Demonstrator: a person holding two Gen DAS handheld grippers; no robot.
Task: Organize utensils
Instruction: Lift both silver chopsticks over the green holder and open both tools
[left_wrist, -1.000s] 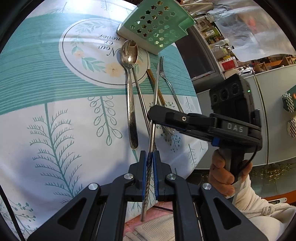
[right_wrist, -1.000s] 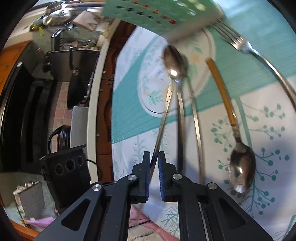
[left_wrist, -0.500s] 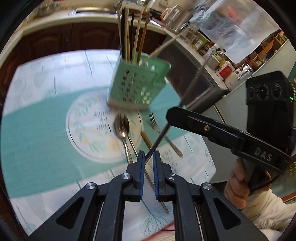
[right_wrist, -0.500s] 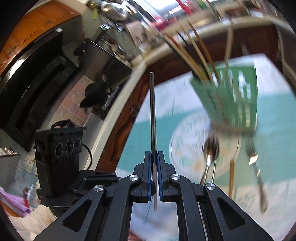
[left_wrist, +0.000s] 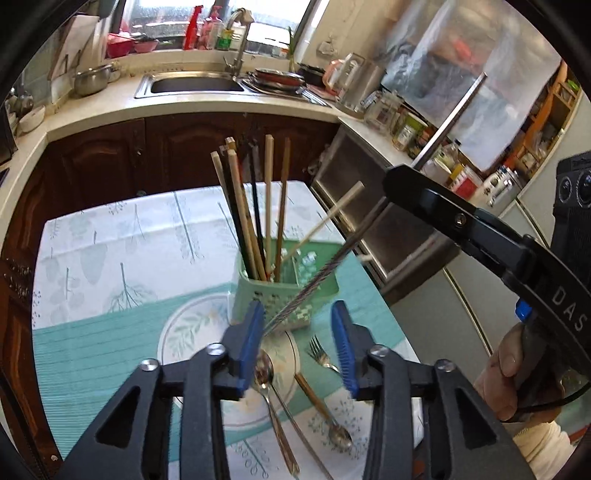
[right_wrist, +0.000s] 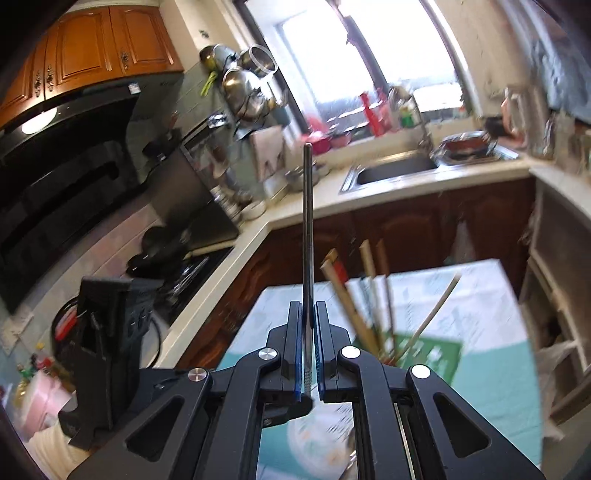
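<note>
A metal chopstick (right_wrist: 307, 236) is clamped between the closed pads of the right gripper (right_wrist: 307, 354) and is held upright in the right wrist view, its upper end seen against the kitchen counter (right_wrist: 406, 181); in the left wrist view the same chopstick (left_wrist: 325, 269) is seen slanting down from the right gripper (left_wrist: 406, 184) toward the left gripper (left_wrist: 297, 343), whose jaws are spread wide with nothing gripped; the chopstick's ridged tip is seen just beside the left blue pad, though contact cannot be judged. A green holder (left_wrist: 273, 291) filled with wooden chopsticks (left_wrist: 258, 206) is seen standing on the patterned tablecloth (left_wrist: 110, 258); a spoon (left_wrist: 269, 387), a gold-handled spoon (left_wrist: 325, 410) and a fork (left_wrist: 321, 354) are laid flat nearer the camera.
</note>
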